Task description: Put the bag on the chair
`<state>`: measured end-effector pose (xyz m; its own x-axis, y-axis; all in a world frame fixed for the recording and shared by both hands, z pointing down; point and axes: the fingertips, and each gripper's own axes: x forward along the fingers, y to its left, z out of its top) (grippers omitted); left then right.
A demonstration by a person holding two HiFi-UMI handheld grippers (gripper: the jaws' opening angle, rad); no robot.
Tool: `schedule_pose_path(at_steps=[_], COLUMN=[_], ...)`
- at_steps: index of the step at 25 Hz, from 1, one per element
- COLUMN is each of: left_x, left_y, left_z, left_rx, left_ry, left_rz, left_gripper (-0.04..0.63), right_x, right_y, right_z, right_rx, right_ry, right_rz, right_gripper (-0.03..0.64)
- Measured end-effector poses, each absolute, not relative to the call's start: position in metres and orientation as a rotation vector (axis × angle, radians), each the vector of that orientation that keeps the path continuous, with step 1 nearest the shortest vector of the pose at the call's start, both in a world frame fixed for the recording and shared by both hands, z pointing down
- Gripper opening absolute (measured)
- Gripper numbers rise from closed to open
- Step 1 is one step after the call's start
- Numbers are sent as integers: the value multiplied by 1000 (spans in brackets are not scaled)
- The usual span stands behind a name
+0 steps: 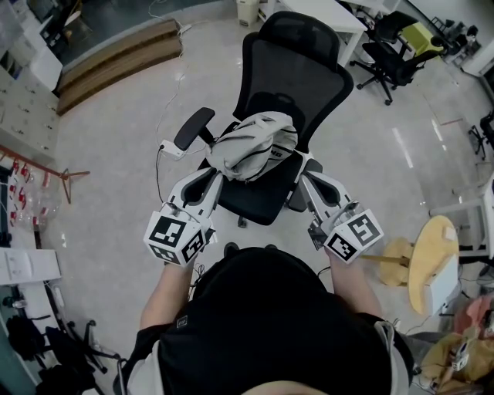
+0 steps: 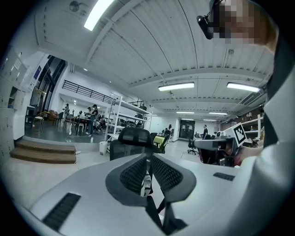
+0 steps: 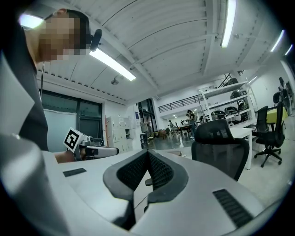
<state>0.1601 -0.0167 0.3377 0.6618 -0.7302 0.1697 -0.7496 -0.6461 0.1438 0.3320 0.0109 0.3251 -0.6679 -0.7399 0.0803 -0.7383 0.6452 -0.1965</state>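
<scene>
A grey and white bag (image 1: 252,145) lies slumped on the seat of a black mesh office chair (image 1: 297,58), leaning toward the backrest. My left gripper (image 1: 208,177) is at the seat's front left, just short of the bag, with its jaws shut and nothing between them. At the seat's front right, my right gripper (image 1: 307,173) is likewise shut and empty. In the left gripper view the pads (image 2: 136,173) meet, and the chair's headrest (image 2: 133,137) rises behind them. The right gripper view shows closed pads (image 3: 159,171) and the chair back (image 3: 219,140) to the right.
Wooden steps (image 1: 116,55) lie at the upper left. A white power strip (image 1: 171,149) sits on the floor by the chair's left armrest. More office chairs (image 1: 394,55) stand at the upper right by a white desk (image 1: 332,17). A round wooden stool (image 1: 429,262) is at my right.
</scene>
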Motion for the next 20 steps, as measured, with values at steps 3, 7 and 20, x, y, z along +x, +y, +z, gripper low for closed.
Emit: schedule_pose_path(at_steps=[3,7,20], left_x=[162,162,162], left_y=[-15,-16,-16], left_z=[341,340,341], left_rx=[2665,2666,2651], left_ry=[-1212,-1220,-1248], left_rz=[150,147,148], left_gripper=[51,51,51], right_x=[337,338,352], right_y=[11,11,6], right_z=[324,320,316], right_rx=[-1275,-1264,-1270], right_ry=[2840,2853,2833], right_rz=[-327,-297,-287], right_gripper=[28,28,28])
